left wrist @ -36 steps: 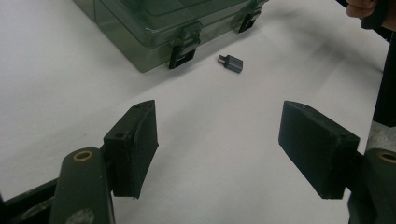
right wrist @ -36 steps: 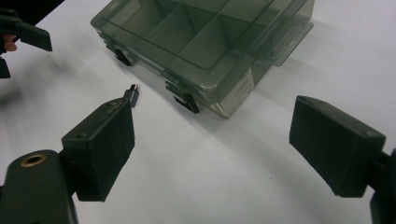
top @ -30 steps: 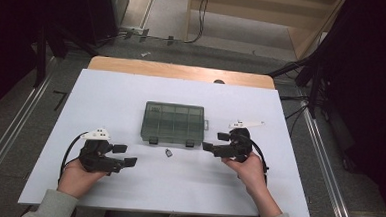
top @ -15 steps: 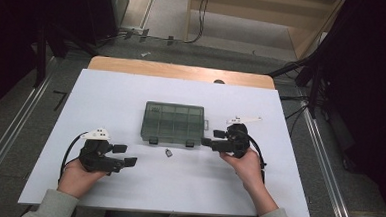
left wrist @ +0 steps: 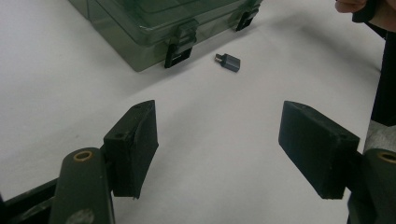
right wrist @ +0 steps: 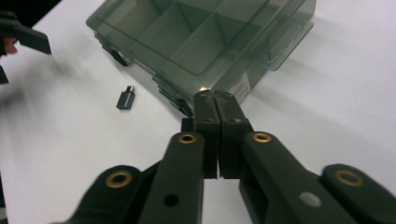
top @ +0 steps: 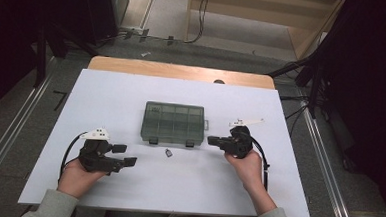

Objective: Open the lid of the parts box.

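bright even light on white table [top: 131, 95], dark surroundings, soft blur close up.

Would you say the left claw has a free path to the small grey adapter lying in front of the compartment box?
Probably yes: the left claw stands open, with bare white table between it and the adapter; the box sits behind.

This looks like a lab or test room. A plain white table [top: 131, 93] sits on a wooden desk [top: 183, 70] over a grey floor [top: 40, 110]. Black cables [top: 202, 14] run on the floor past the fingers, and metal rails [top: 9, 134] run along both sides.
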Demonstrator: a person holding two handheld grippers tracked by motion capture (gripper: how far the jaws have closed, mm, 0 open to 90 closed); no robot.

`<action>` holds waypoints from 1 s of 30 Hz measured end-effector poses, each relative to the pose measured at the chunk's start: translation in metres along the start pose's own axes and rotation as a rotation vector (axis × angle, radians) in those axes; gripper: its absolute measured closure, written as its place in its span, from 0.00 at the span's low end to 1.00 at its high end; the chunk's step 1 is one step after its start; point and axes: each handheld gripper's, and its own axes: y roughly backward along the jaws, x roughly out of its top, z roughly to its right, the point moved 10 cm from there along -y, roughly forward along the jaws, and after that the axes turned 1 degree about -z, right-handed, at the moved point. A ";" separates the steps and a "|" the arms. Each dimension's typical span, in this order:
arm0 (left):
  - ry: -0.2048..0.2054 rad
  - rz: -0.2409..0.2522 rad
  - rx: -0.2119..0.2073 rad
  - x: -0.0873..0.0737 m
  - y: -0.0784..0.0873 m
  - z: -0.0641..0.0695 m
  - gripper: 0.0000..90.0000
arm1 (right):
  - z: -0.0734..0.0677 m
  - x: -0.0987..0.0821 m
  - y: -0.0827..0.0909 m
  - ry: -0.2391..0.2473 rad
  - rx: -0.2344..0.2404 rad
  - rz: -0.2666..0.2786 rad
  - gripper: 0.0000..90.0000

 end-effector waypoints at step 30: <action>-0.003 -0.003 0.004 0.000 0.000 0.000 0.32 | 0.001 -0.012 -0.020 -0.002 -0.026 -0.027 0.97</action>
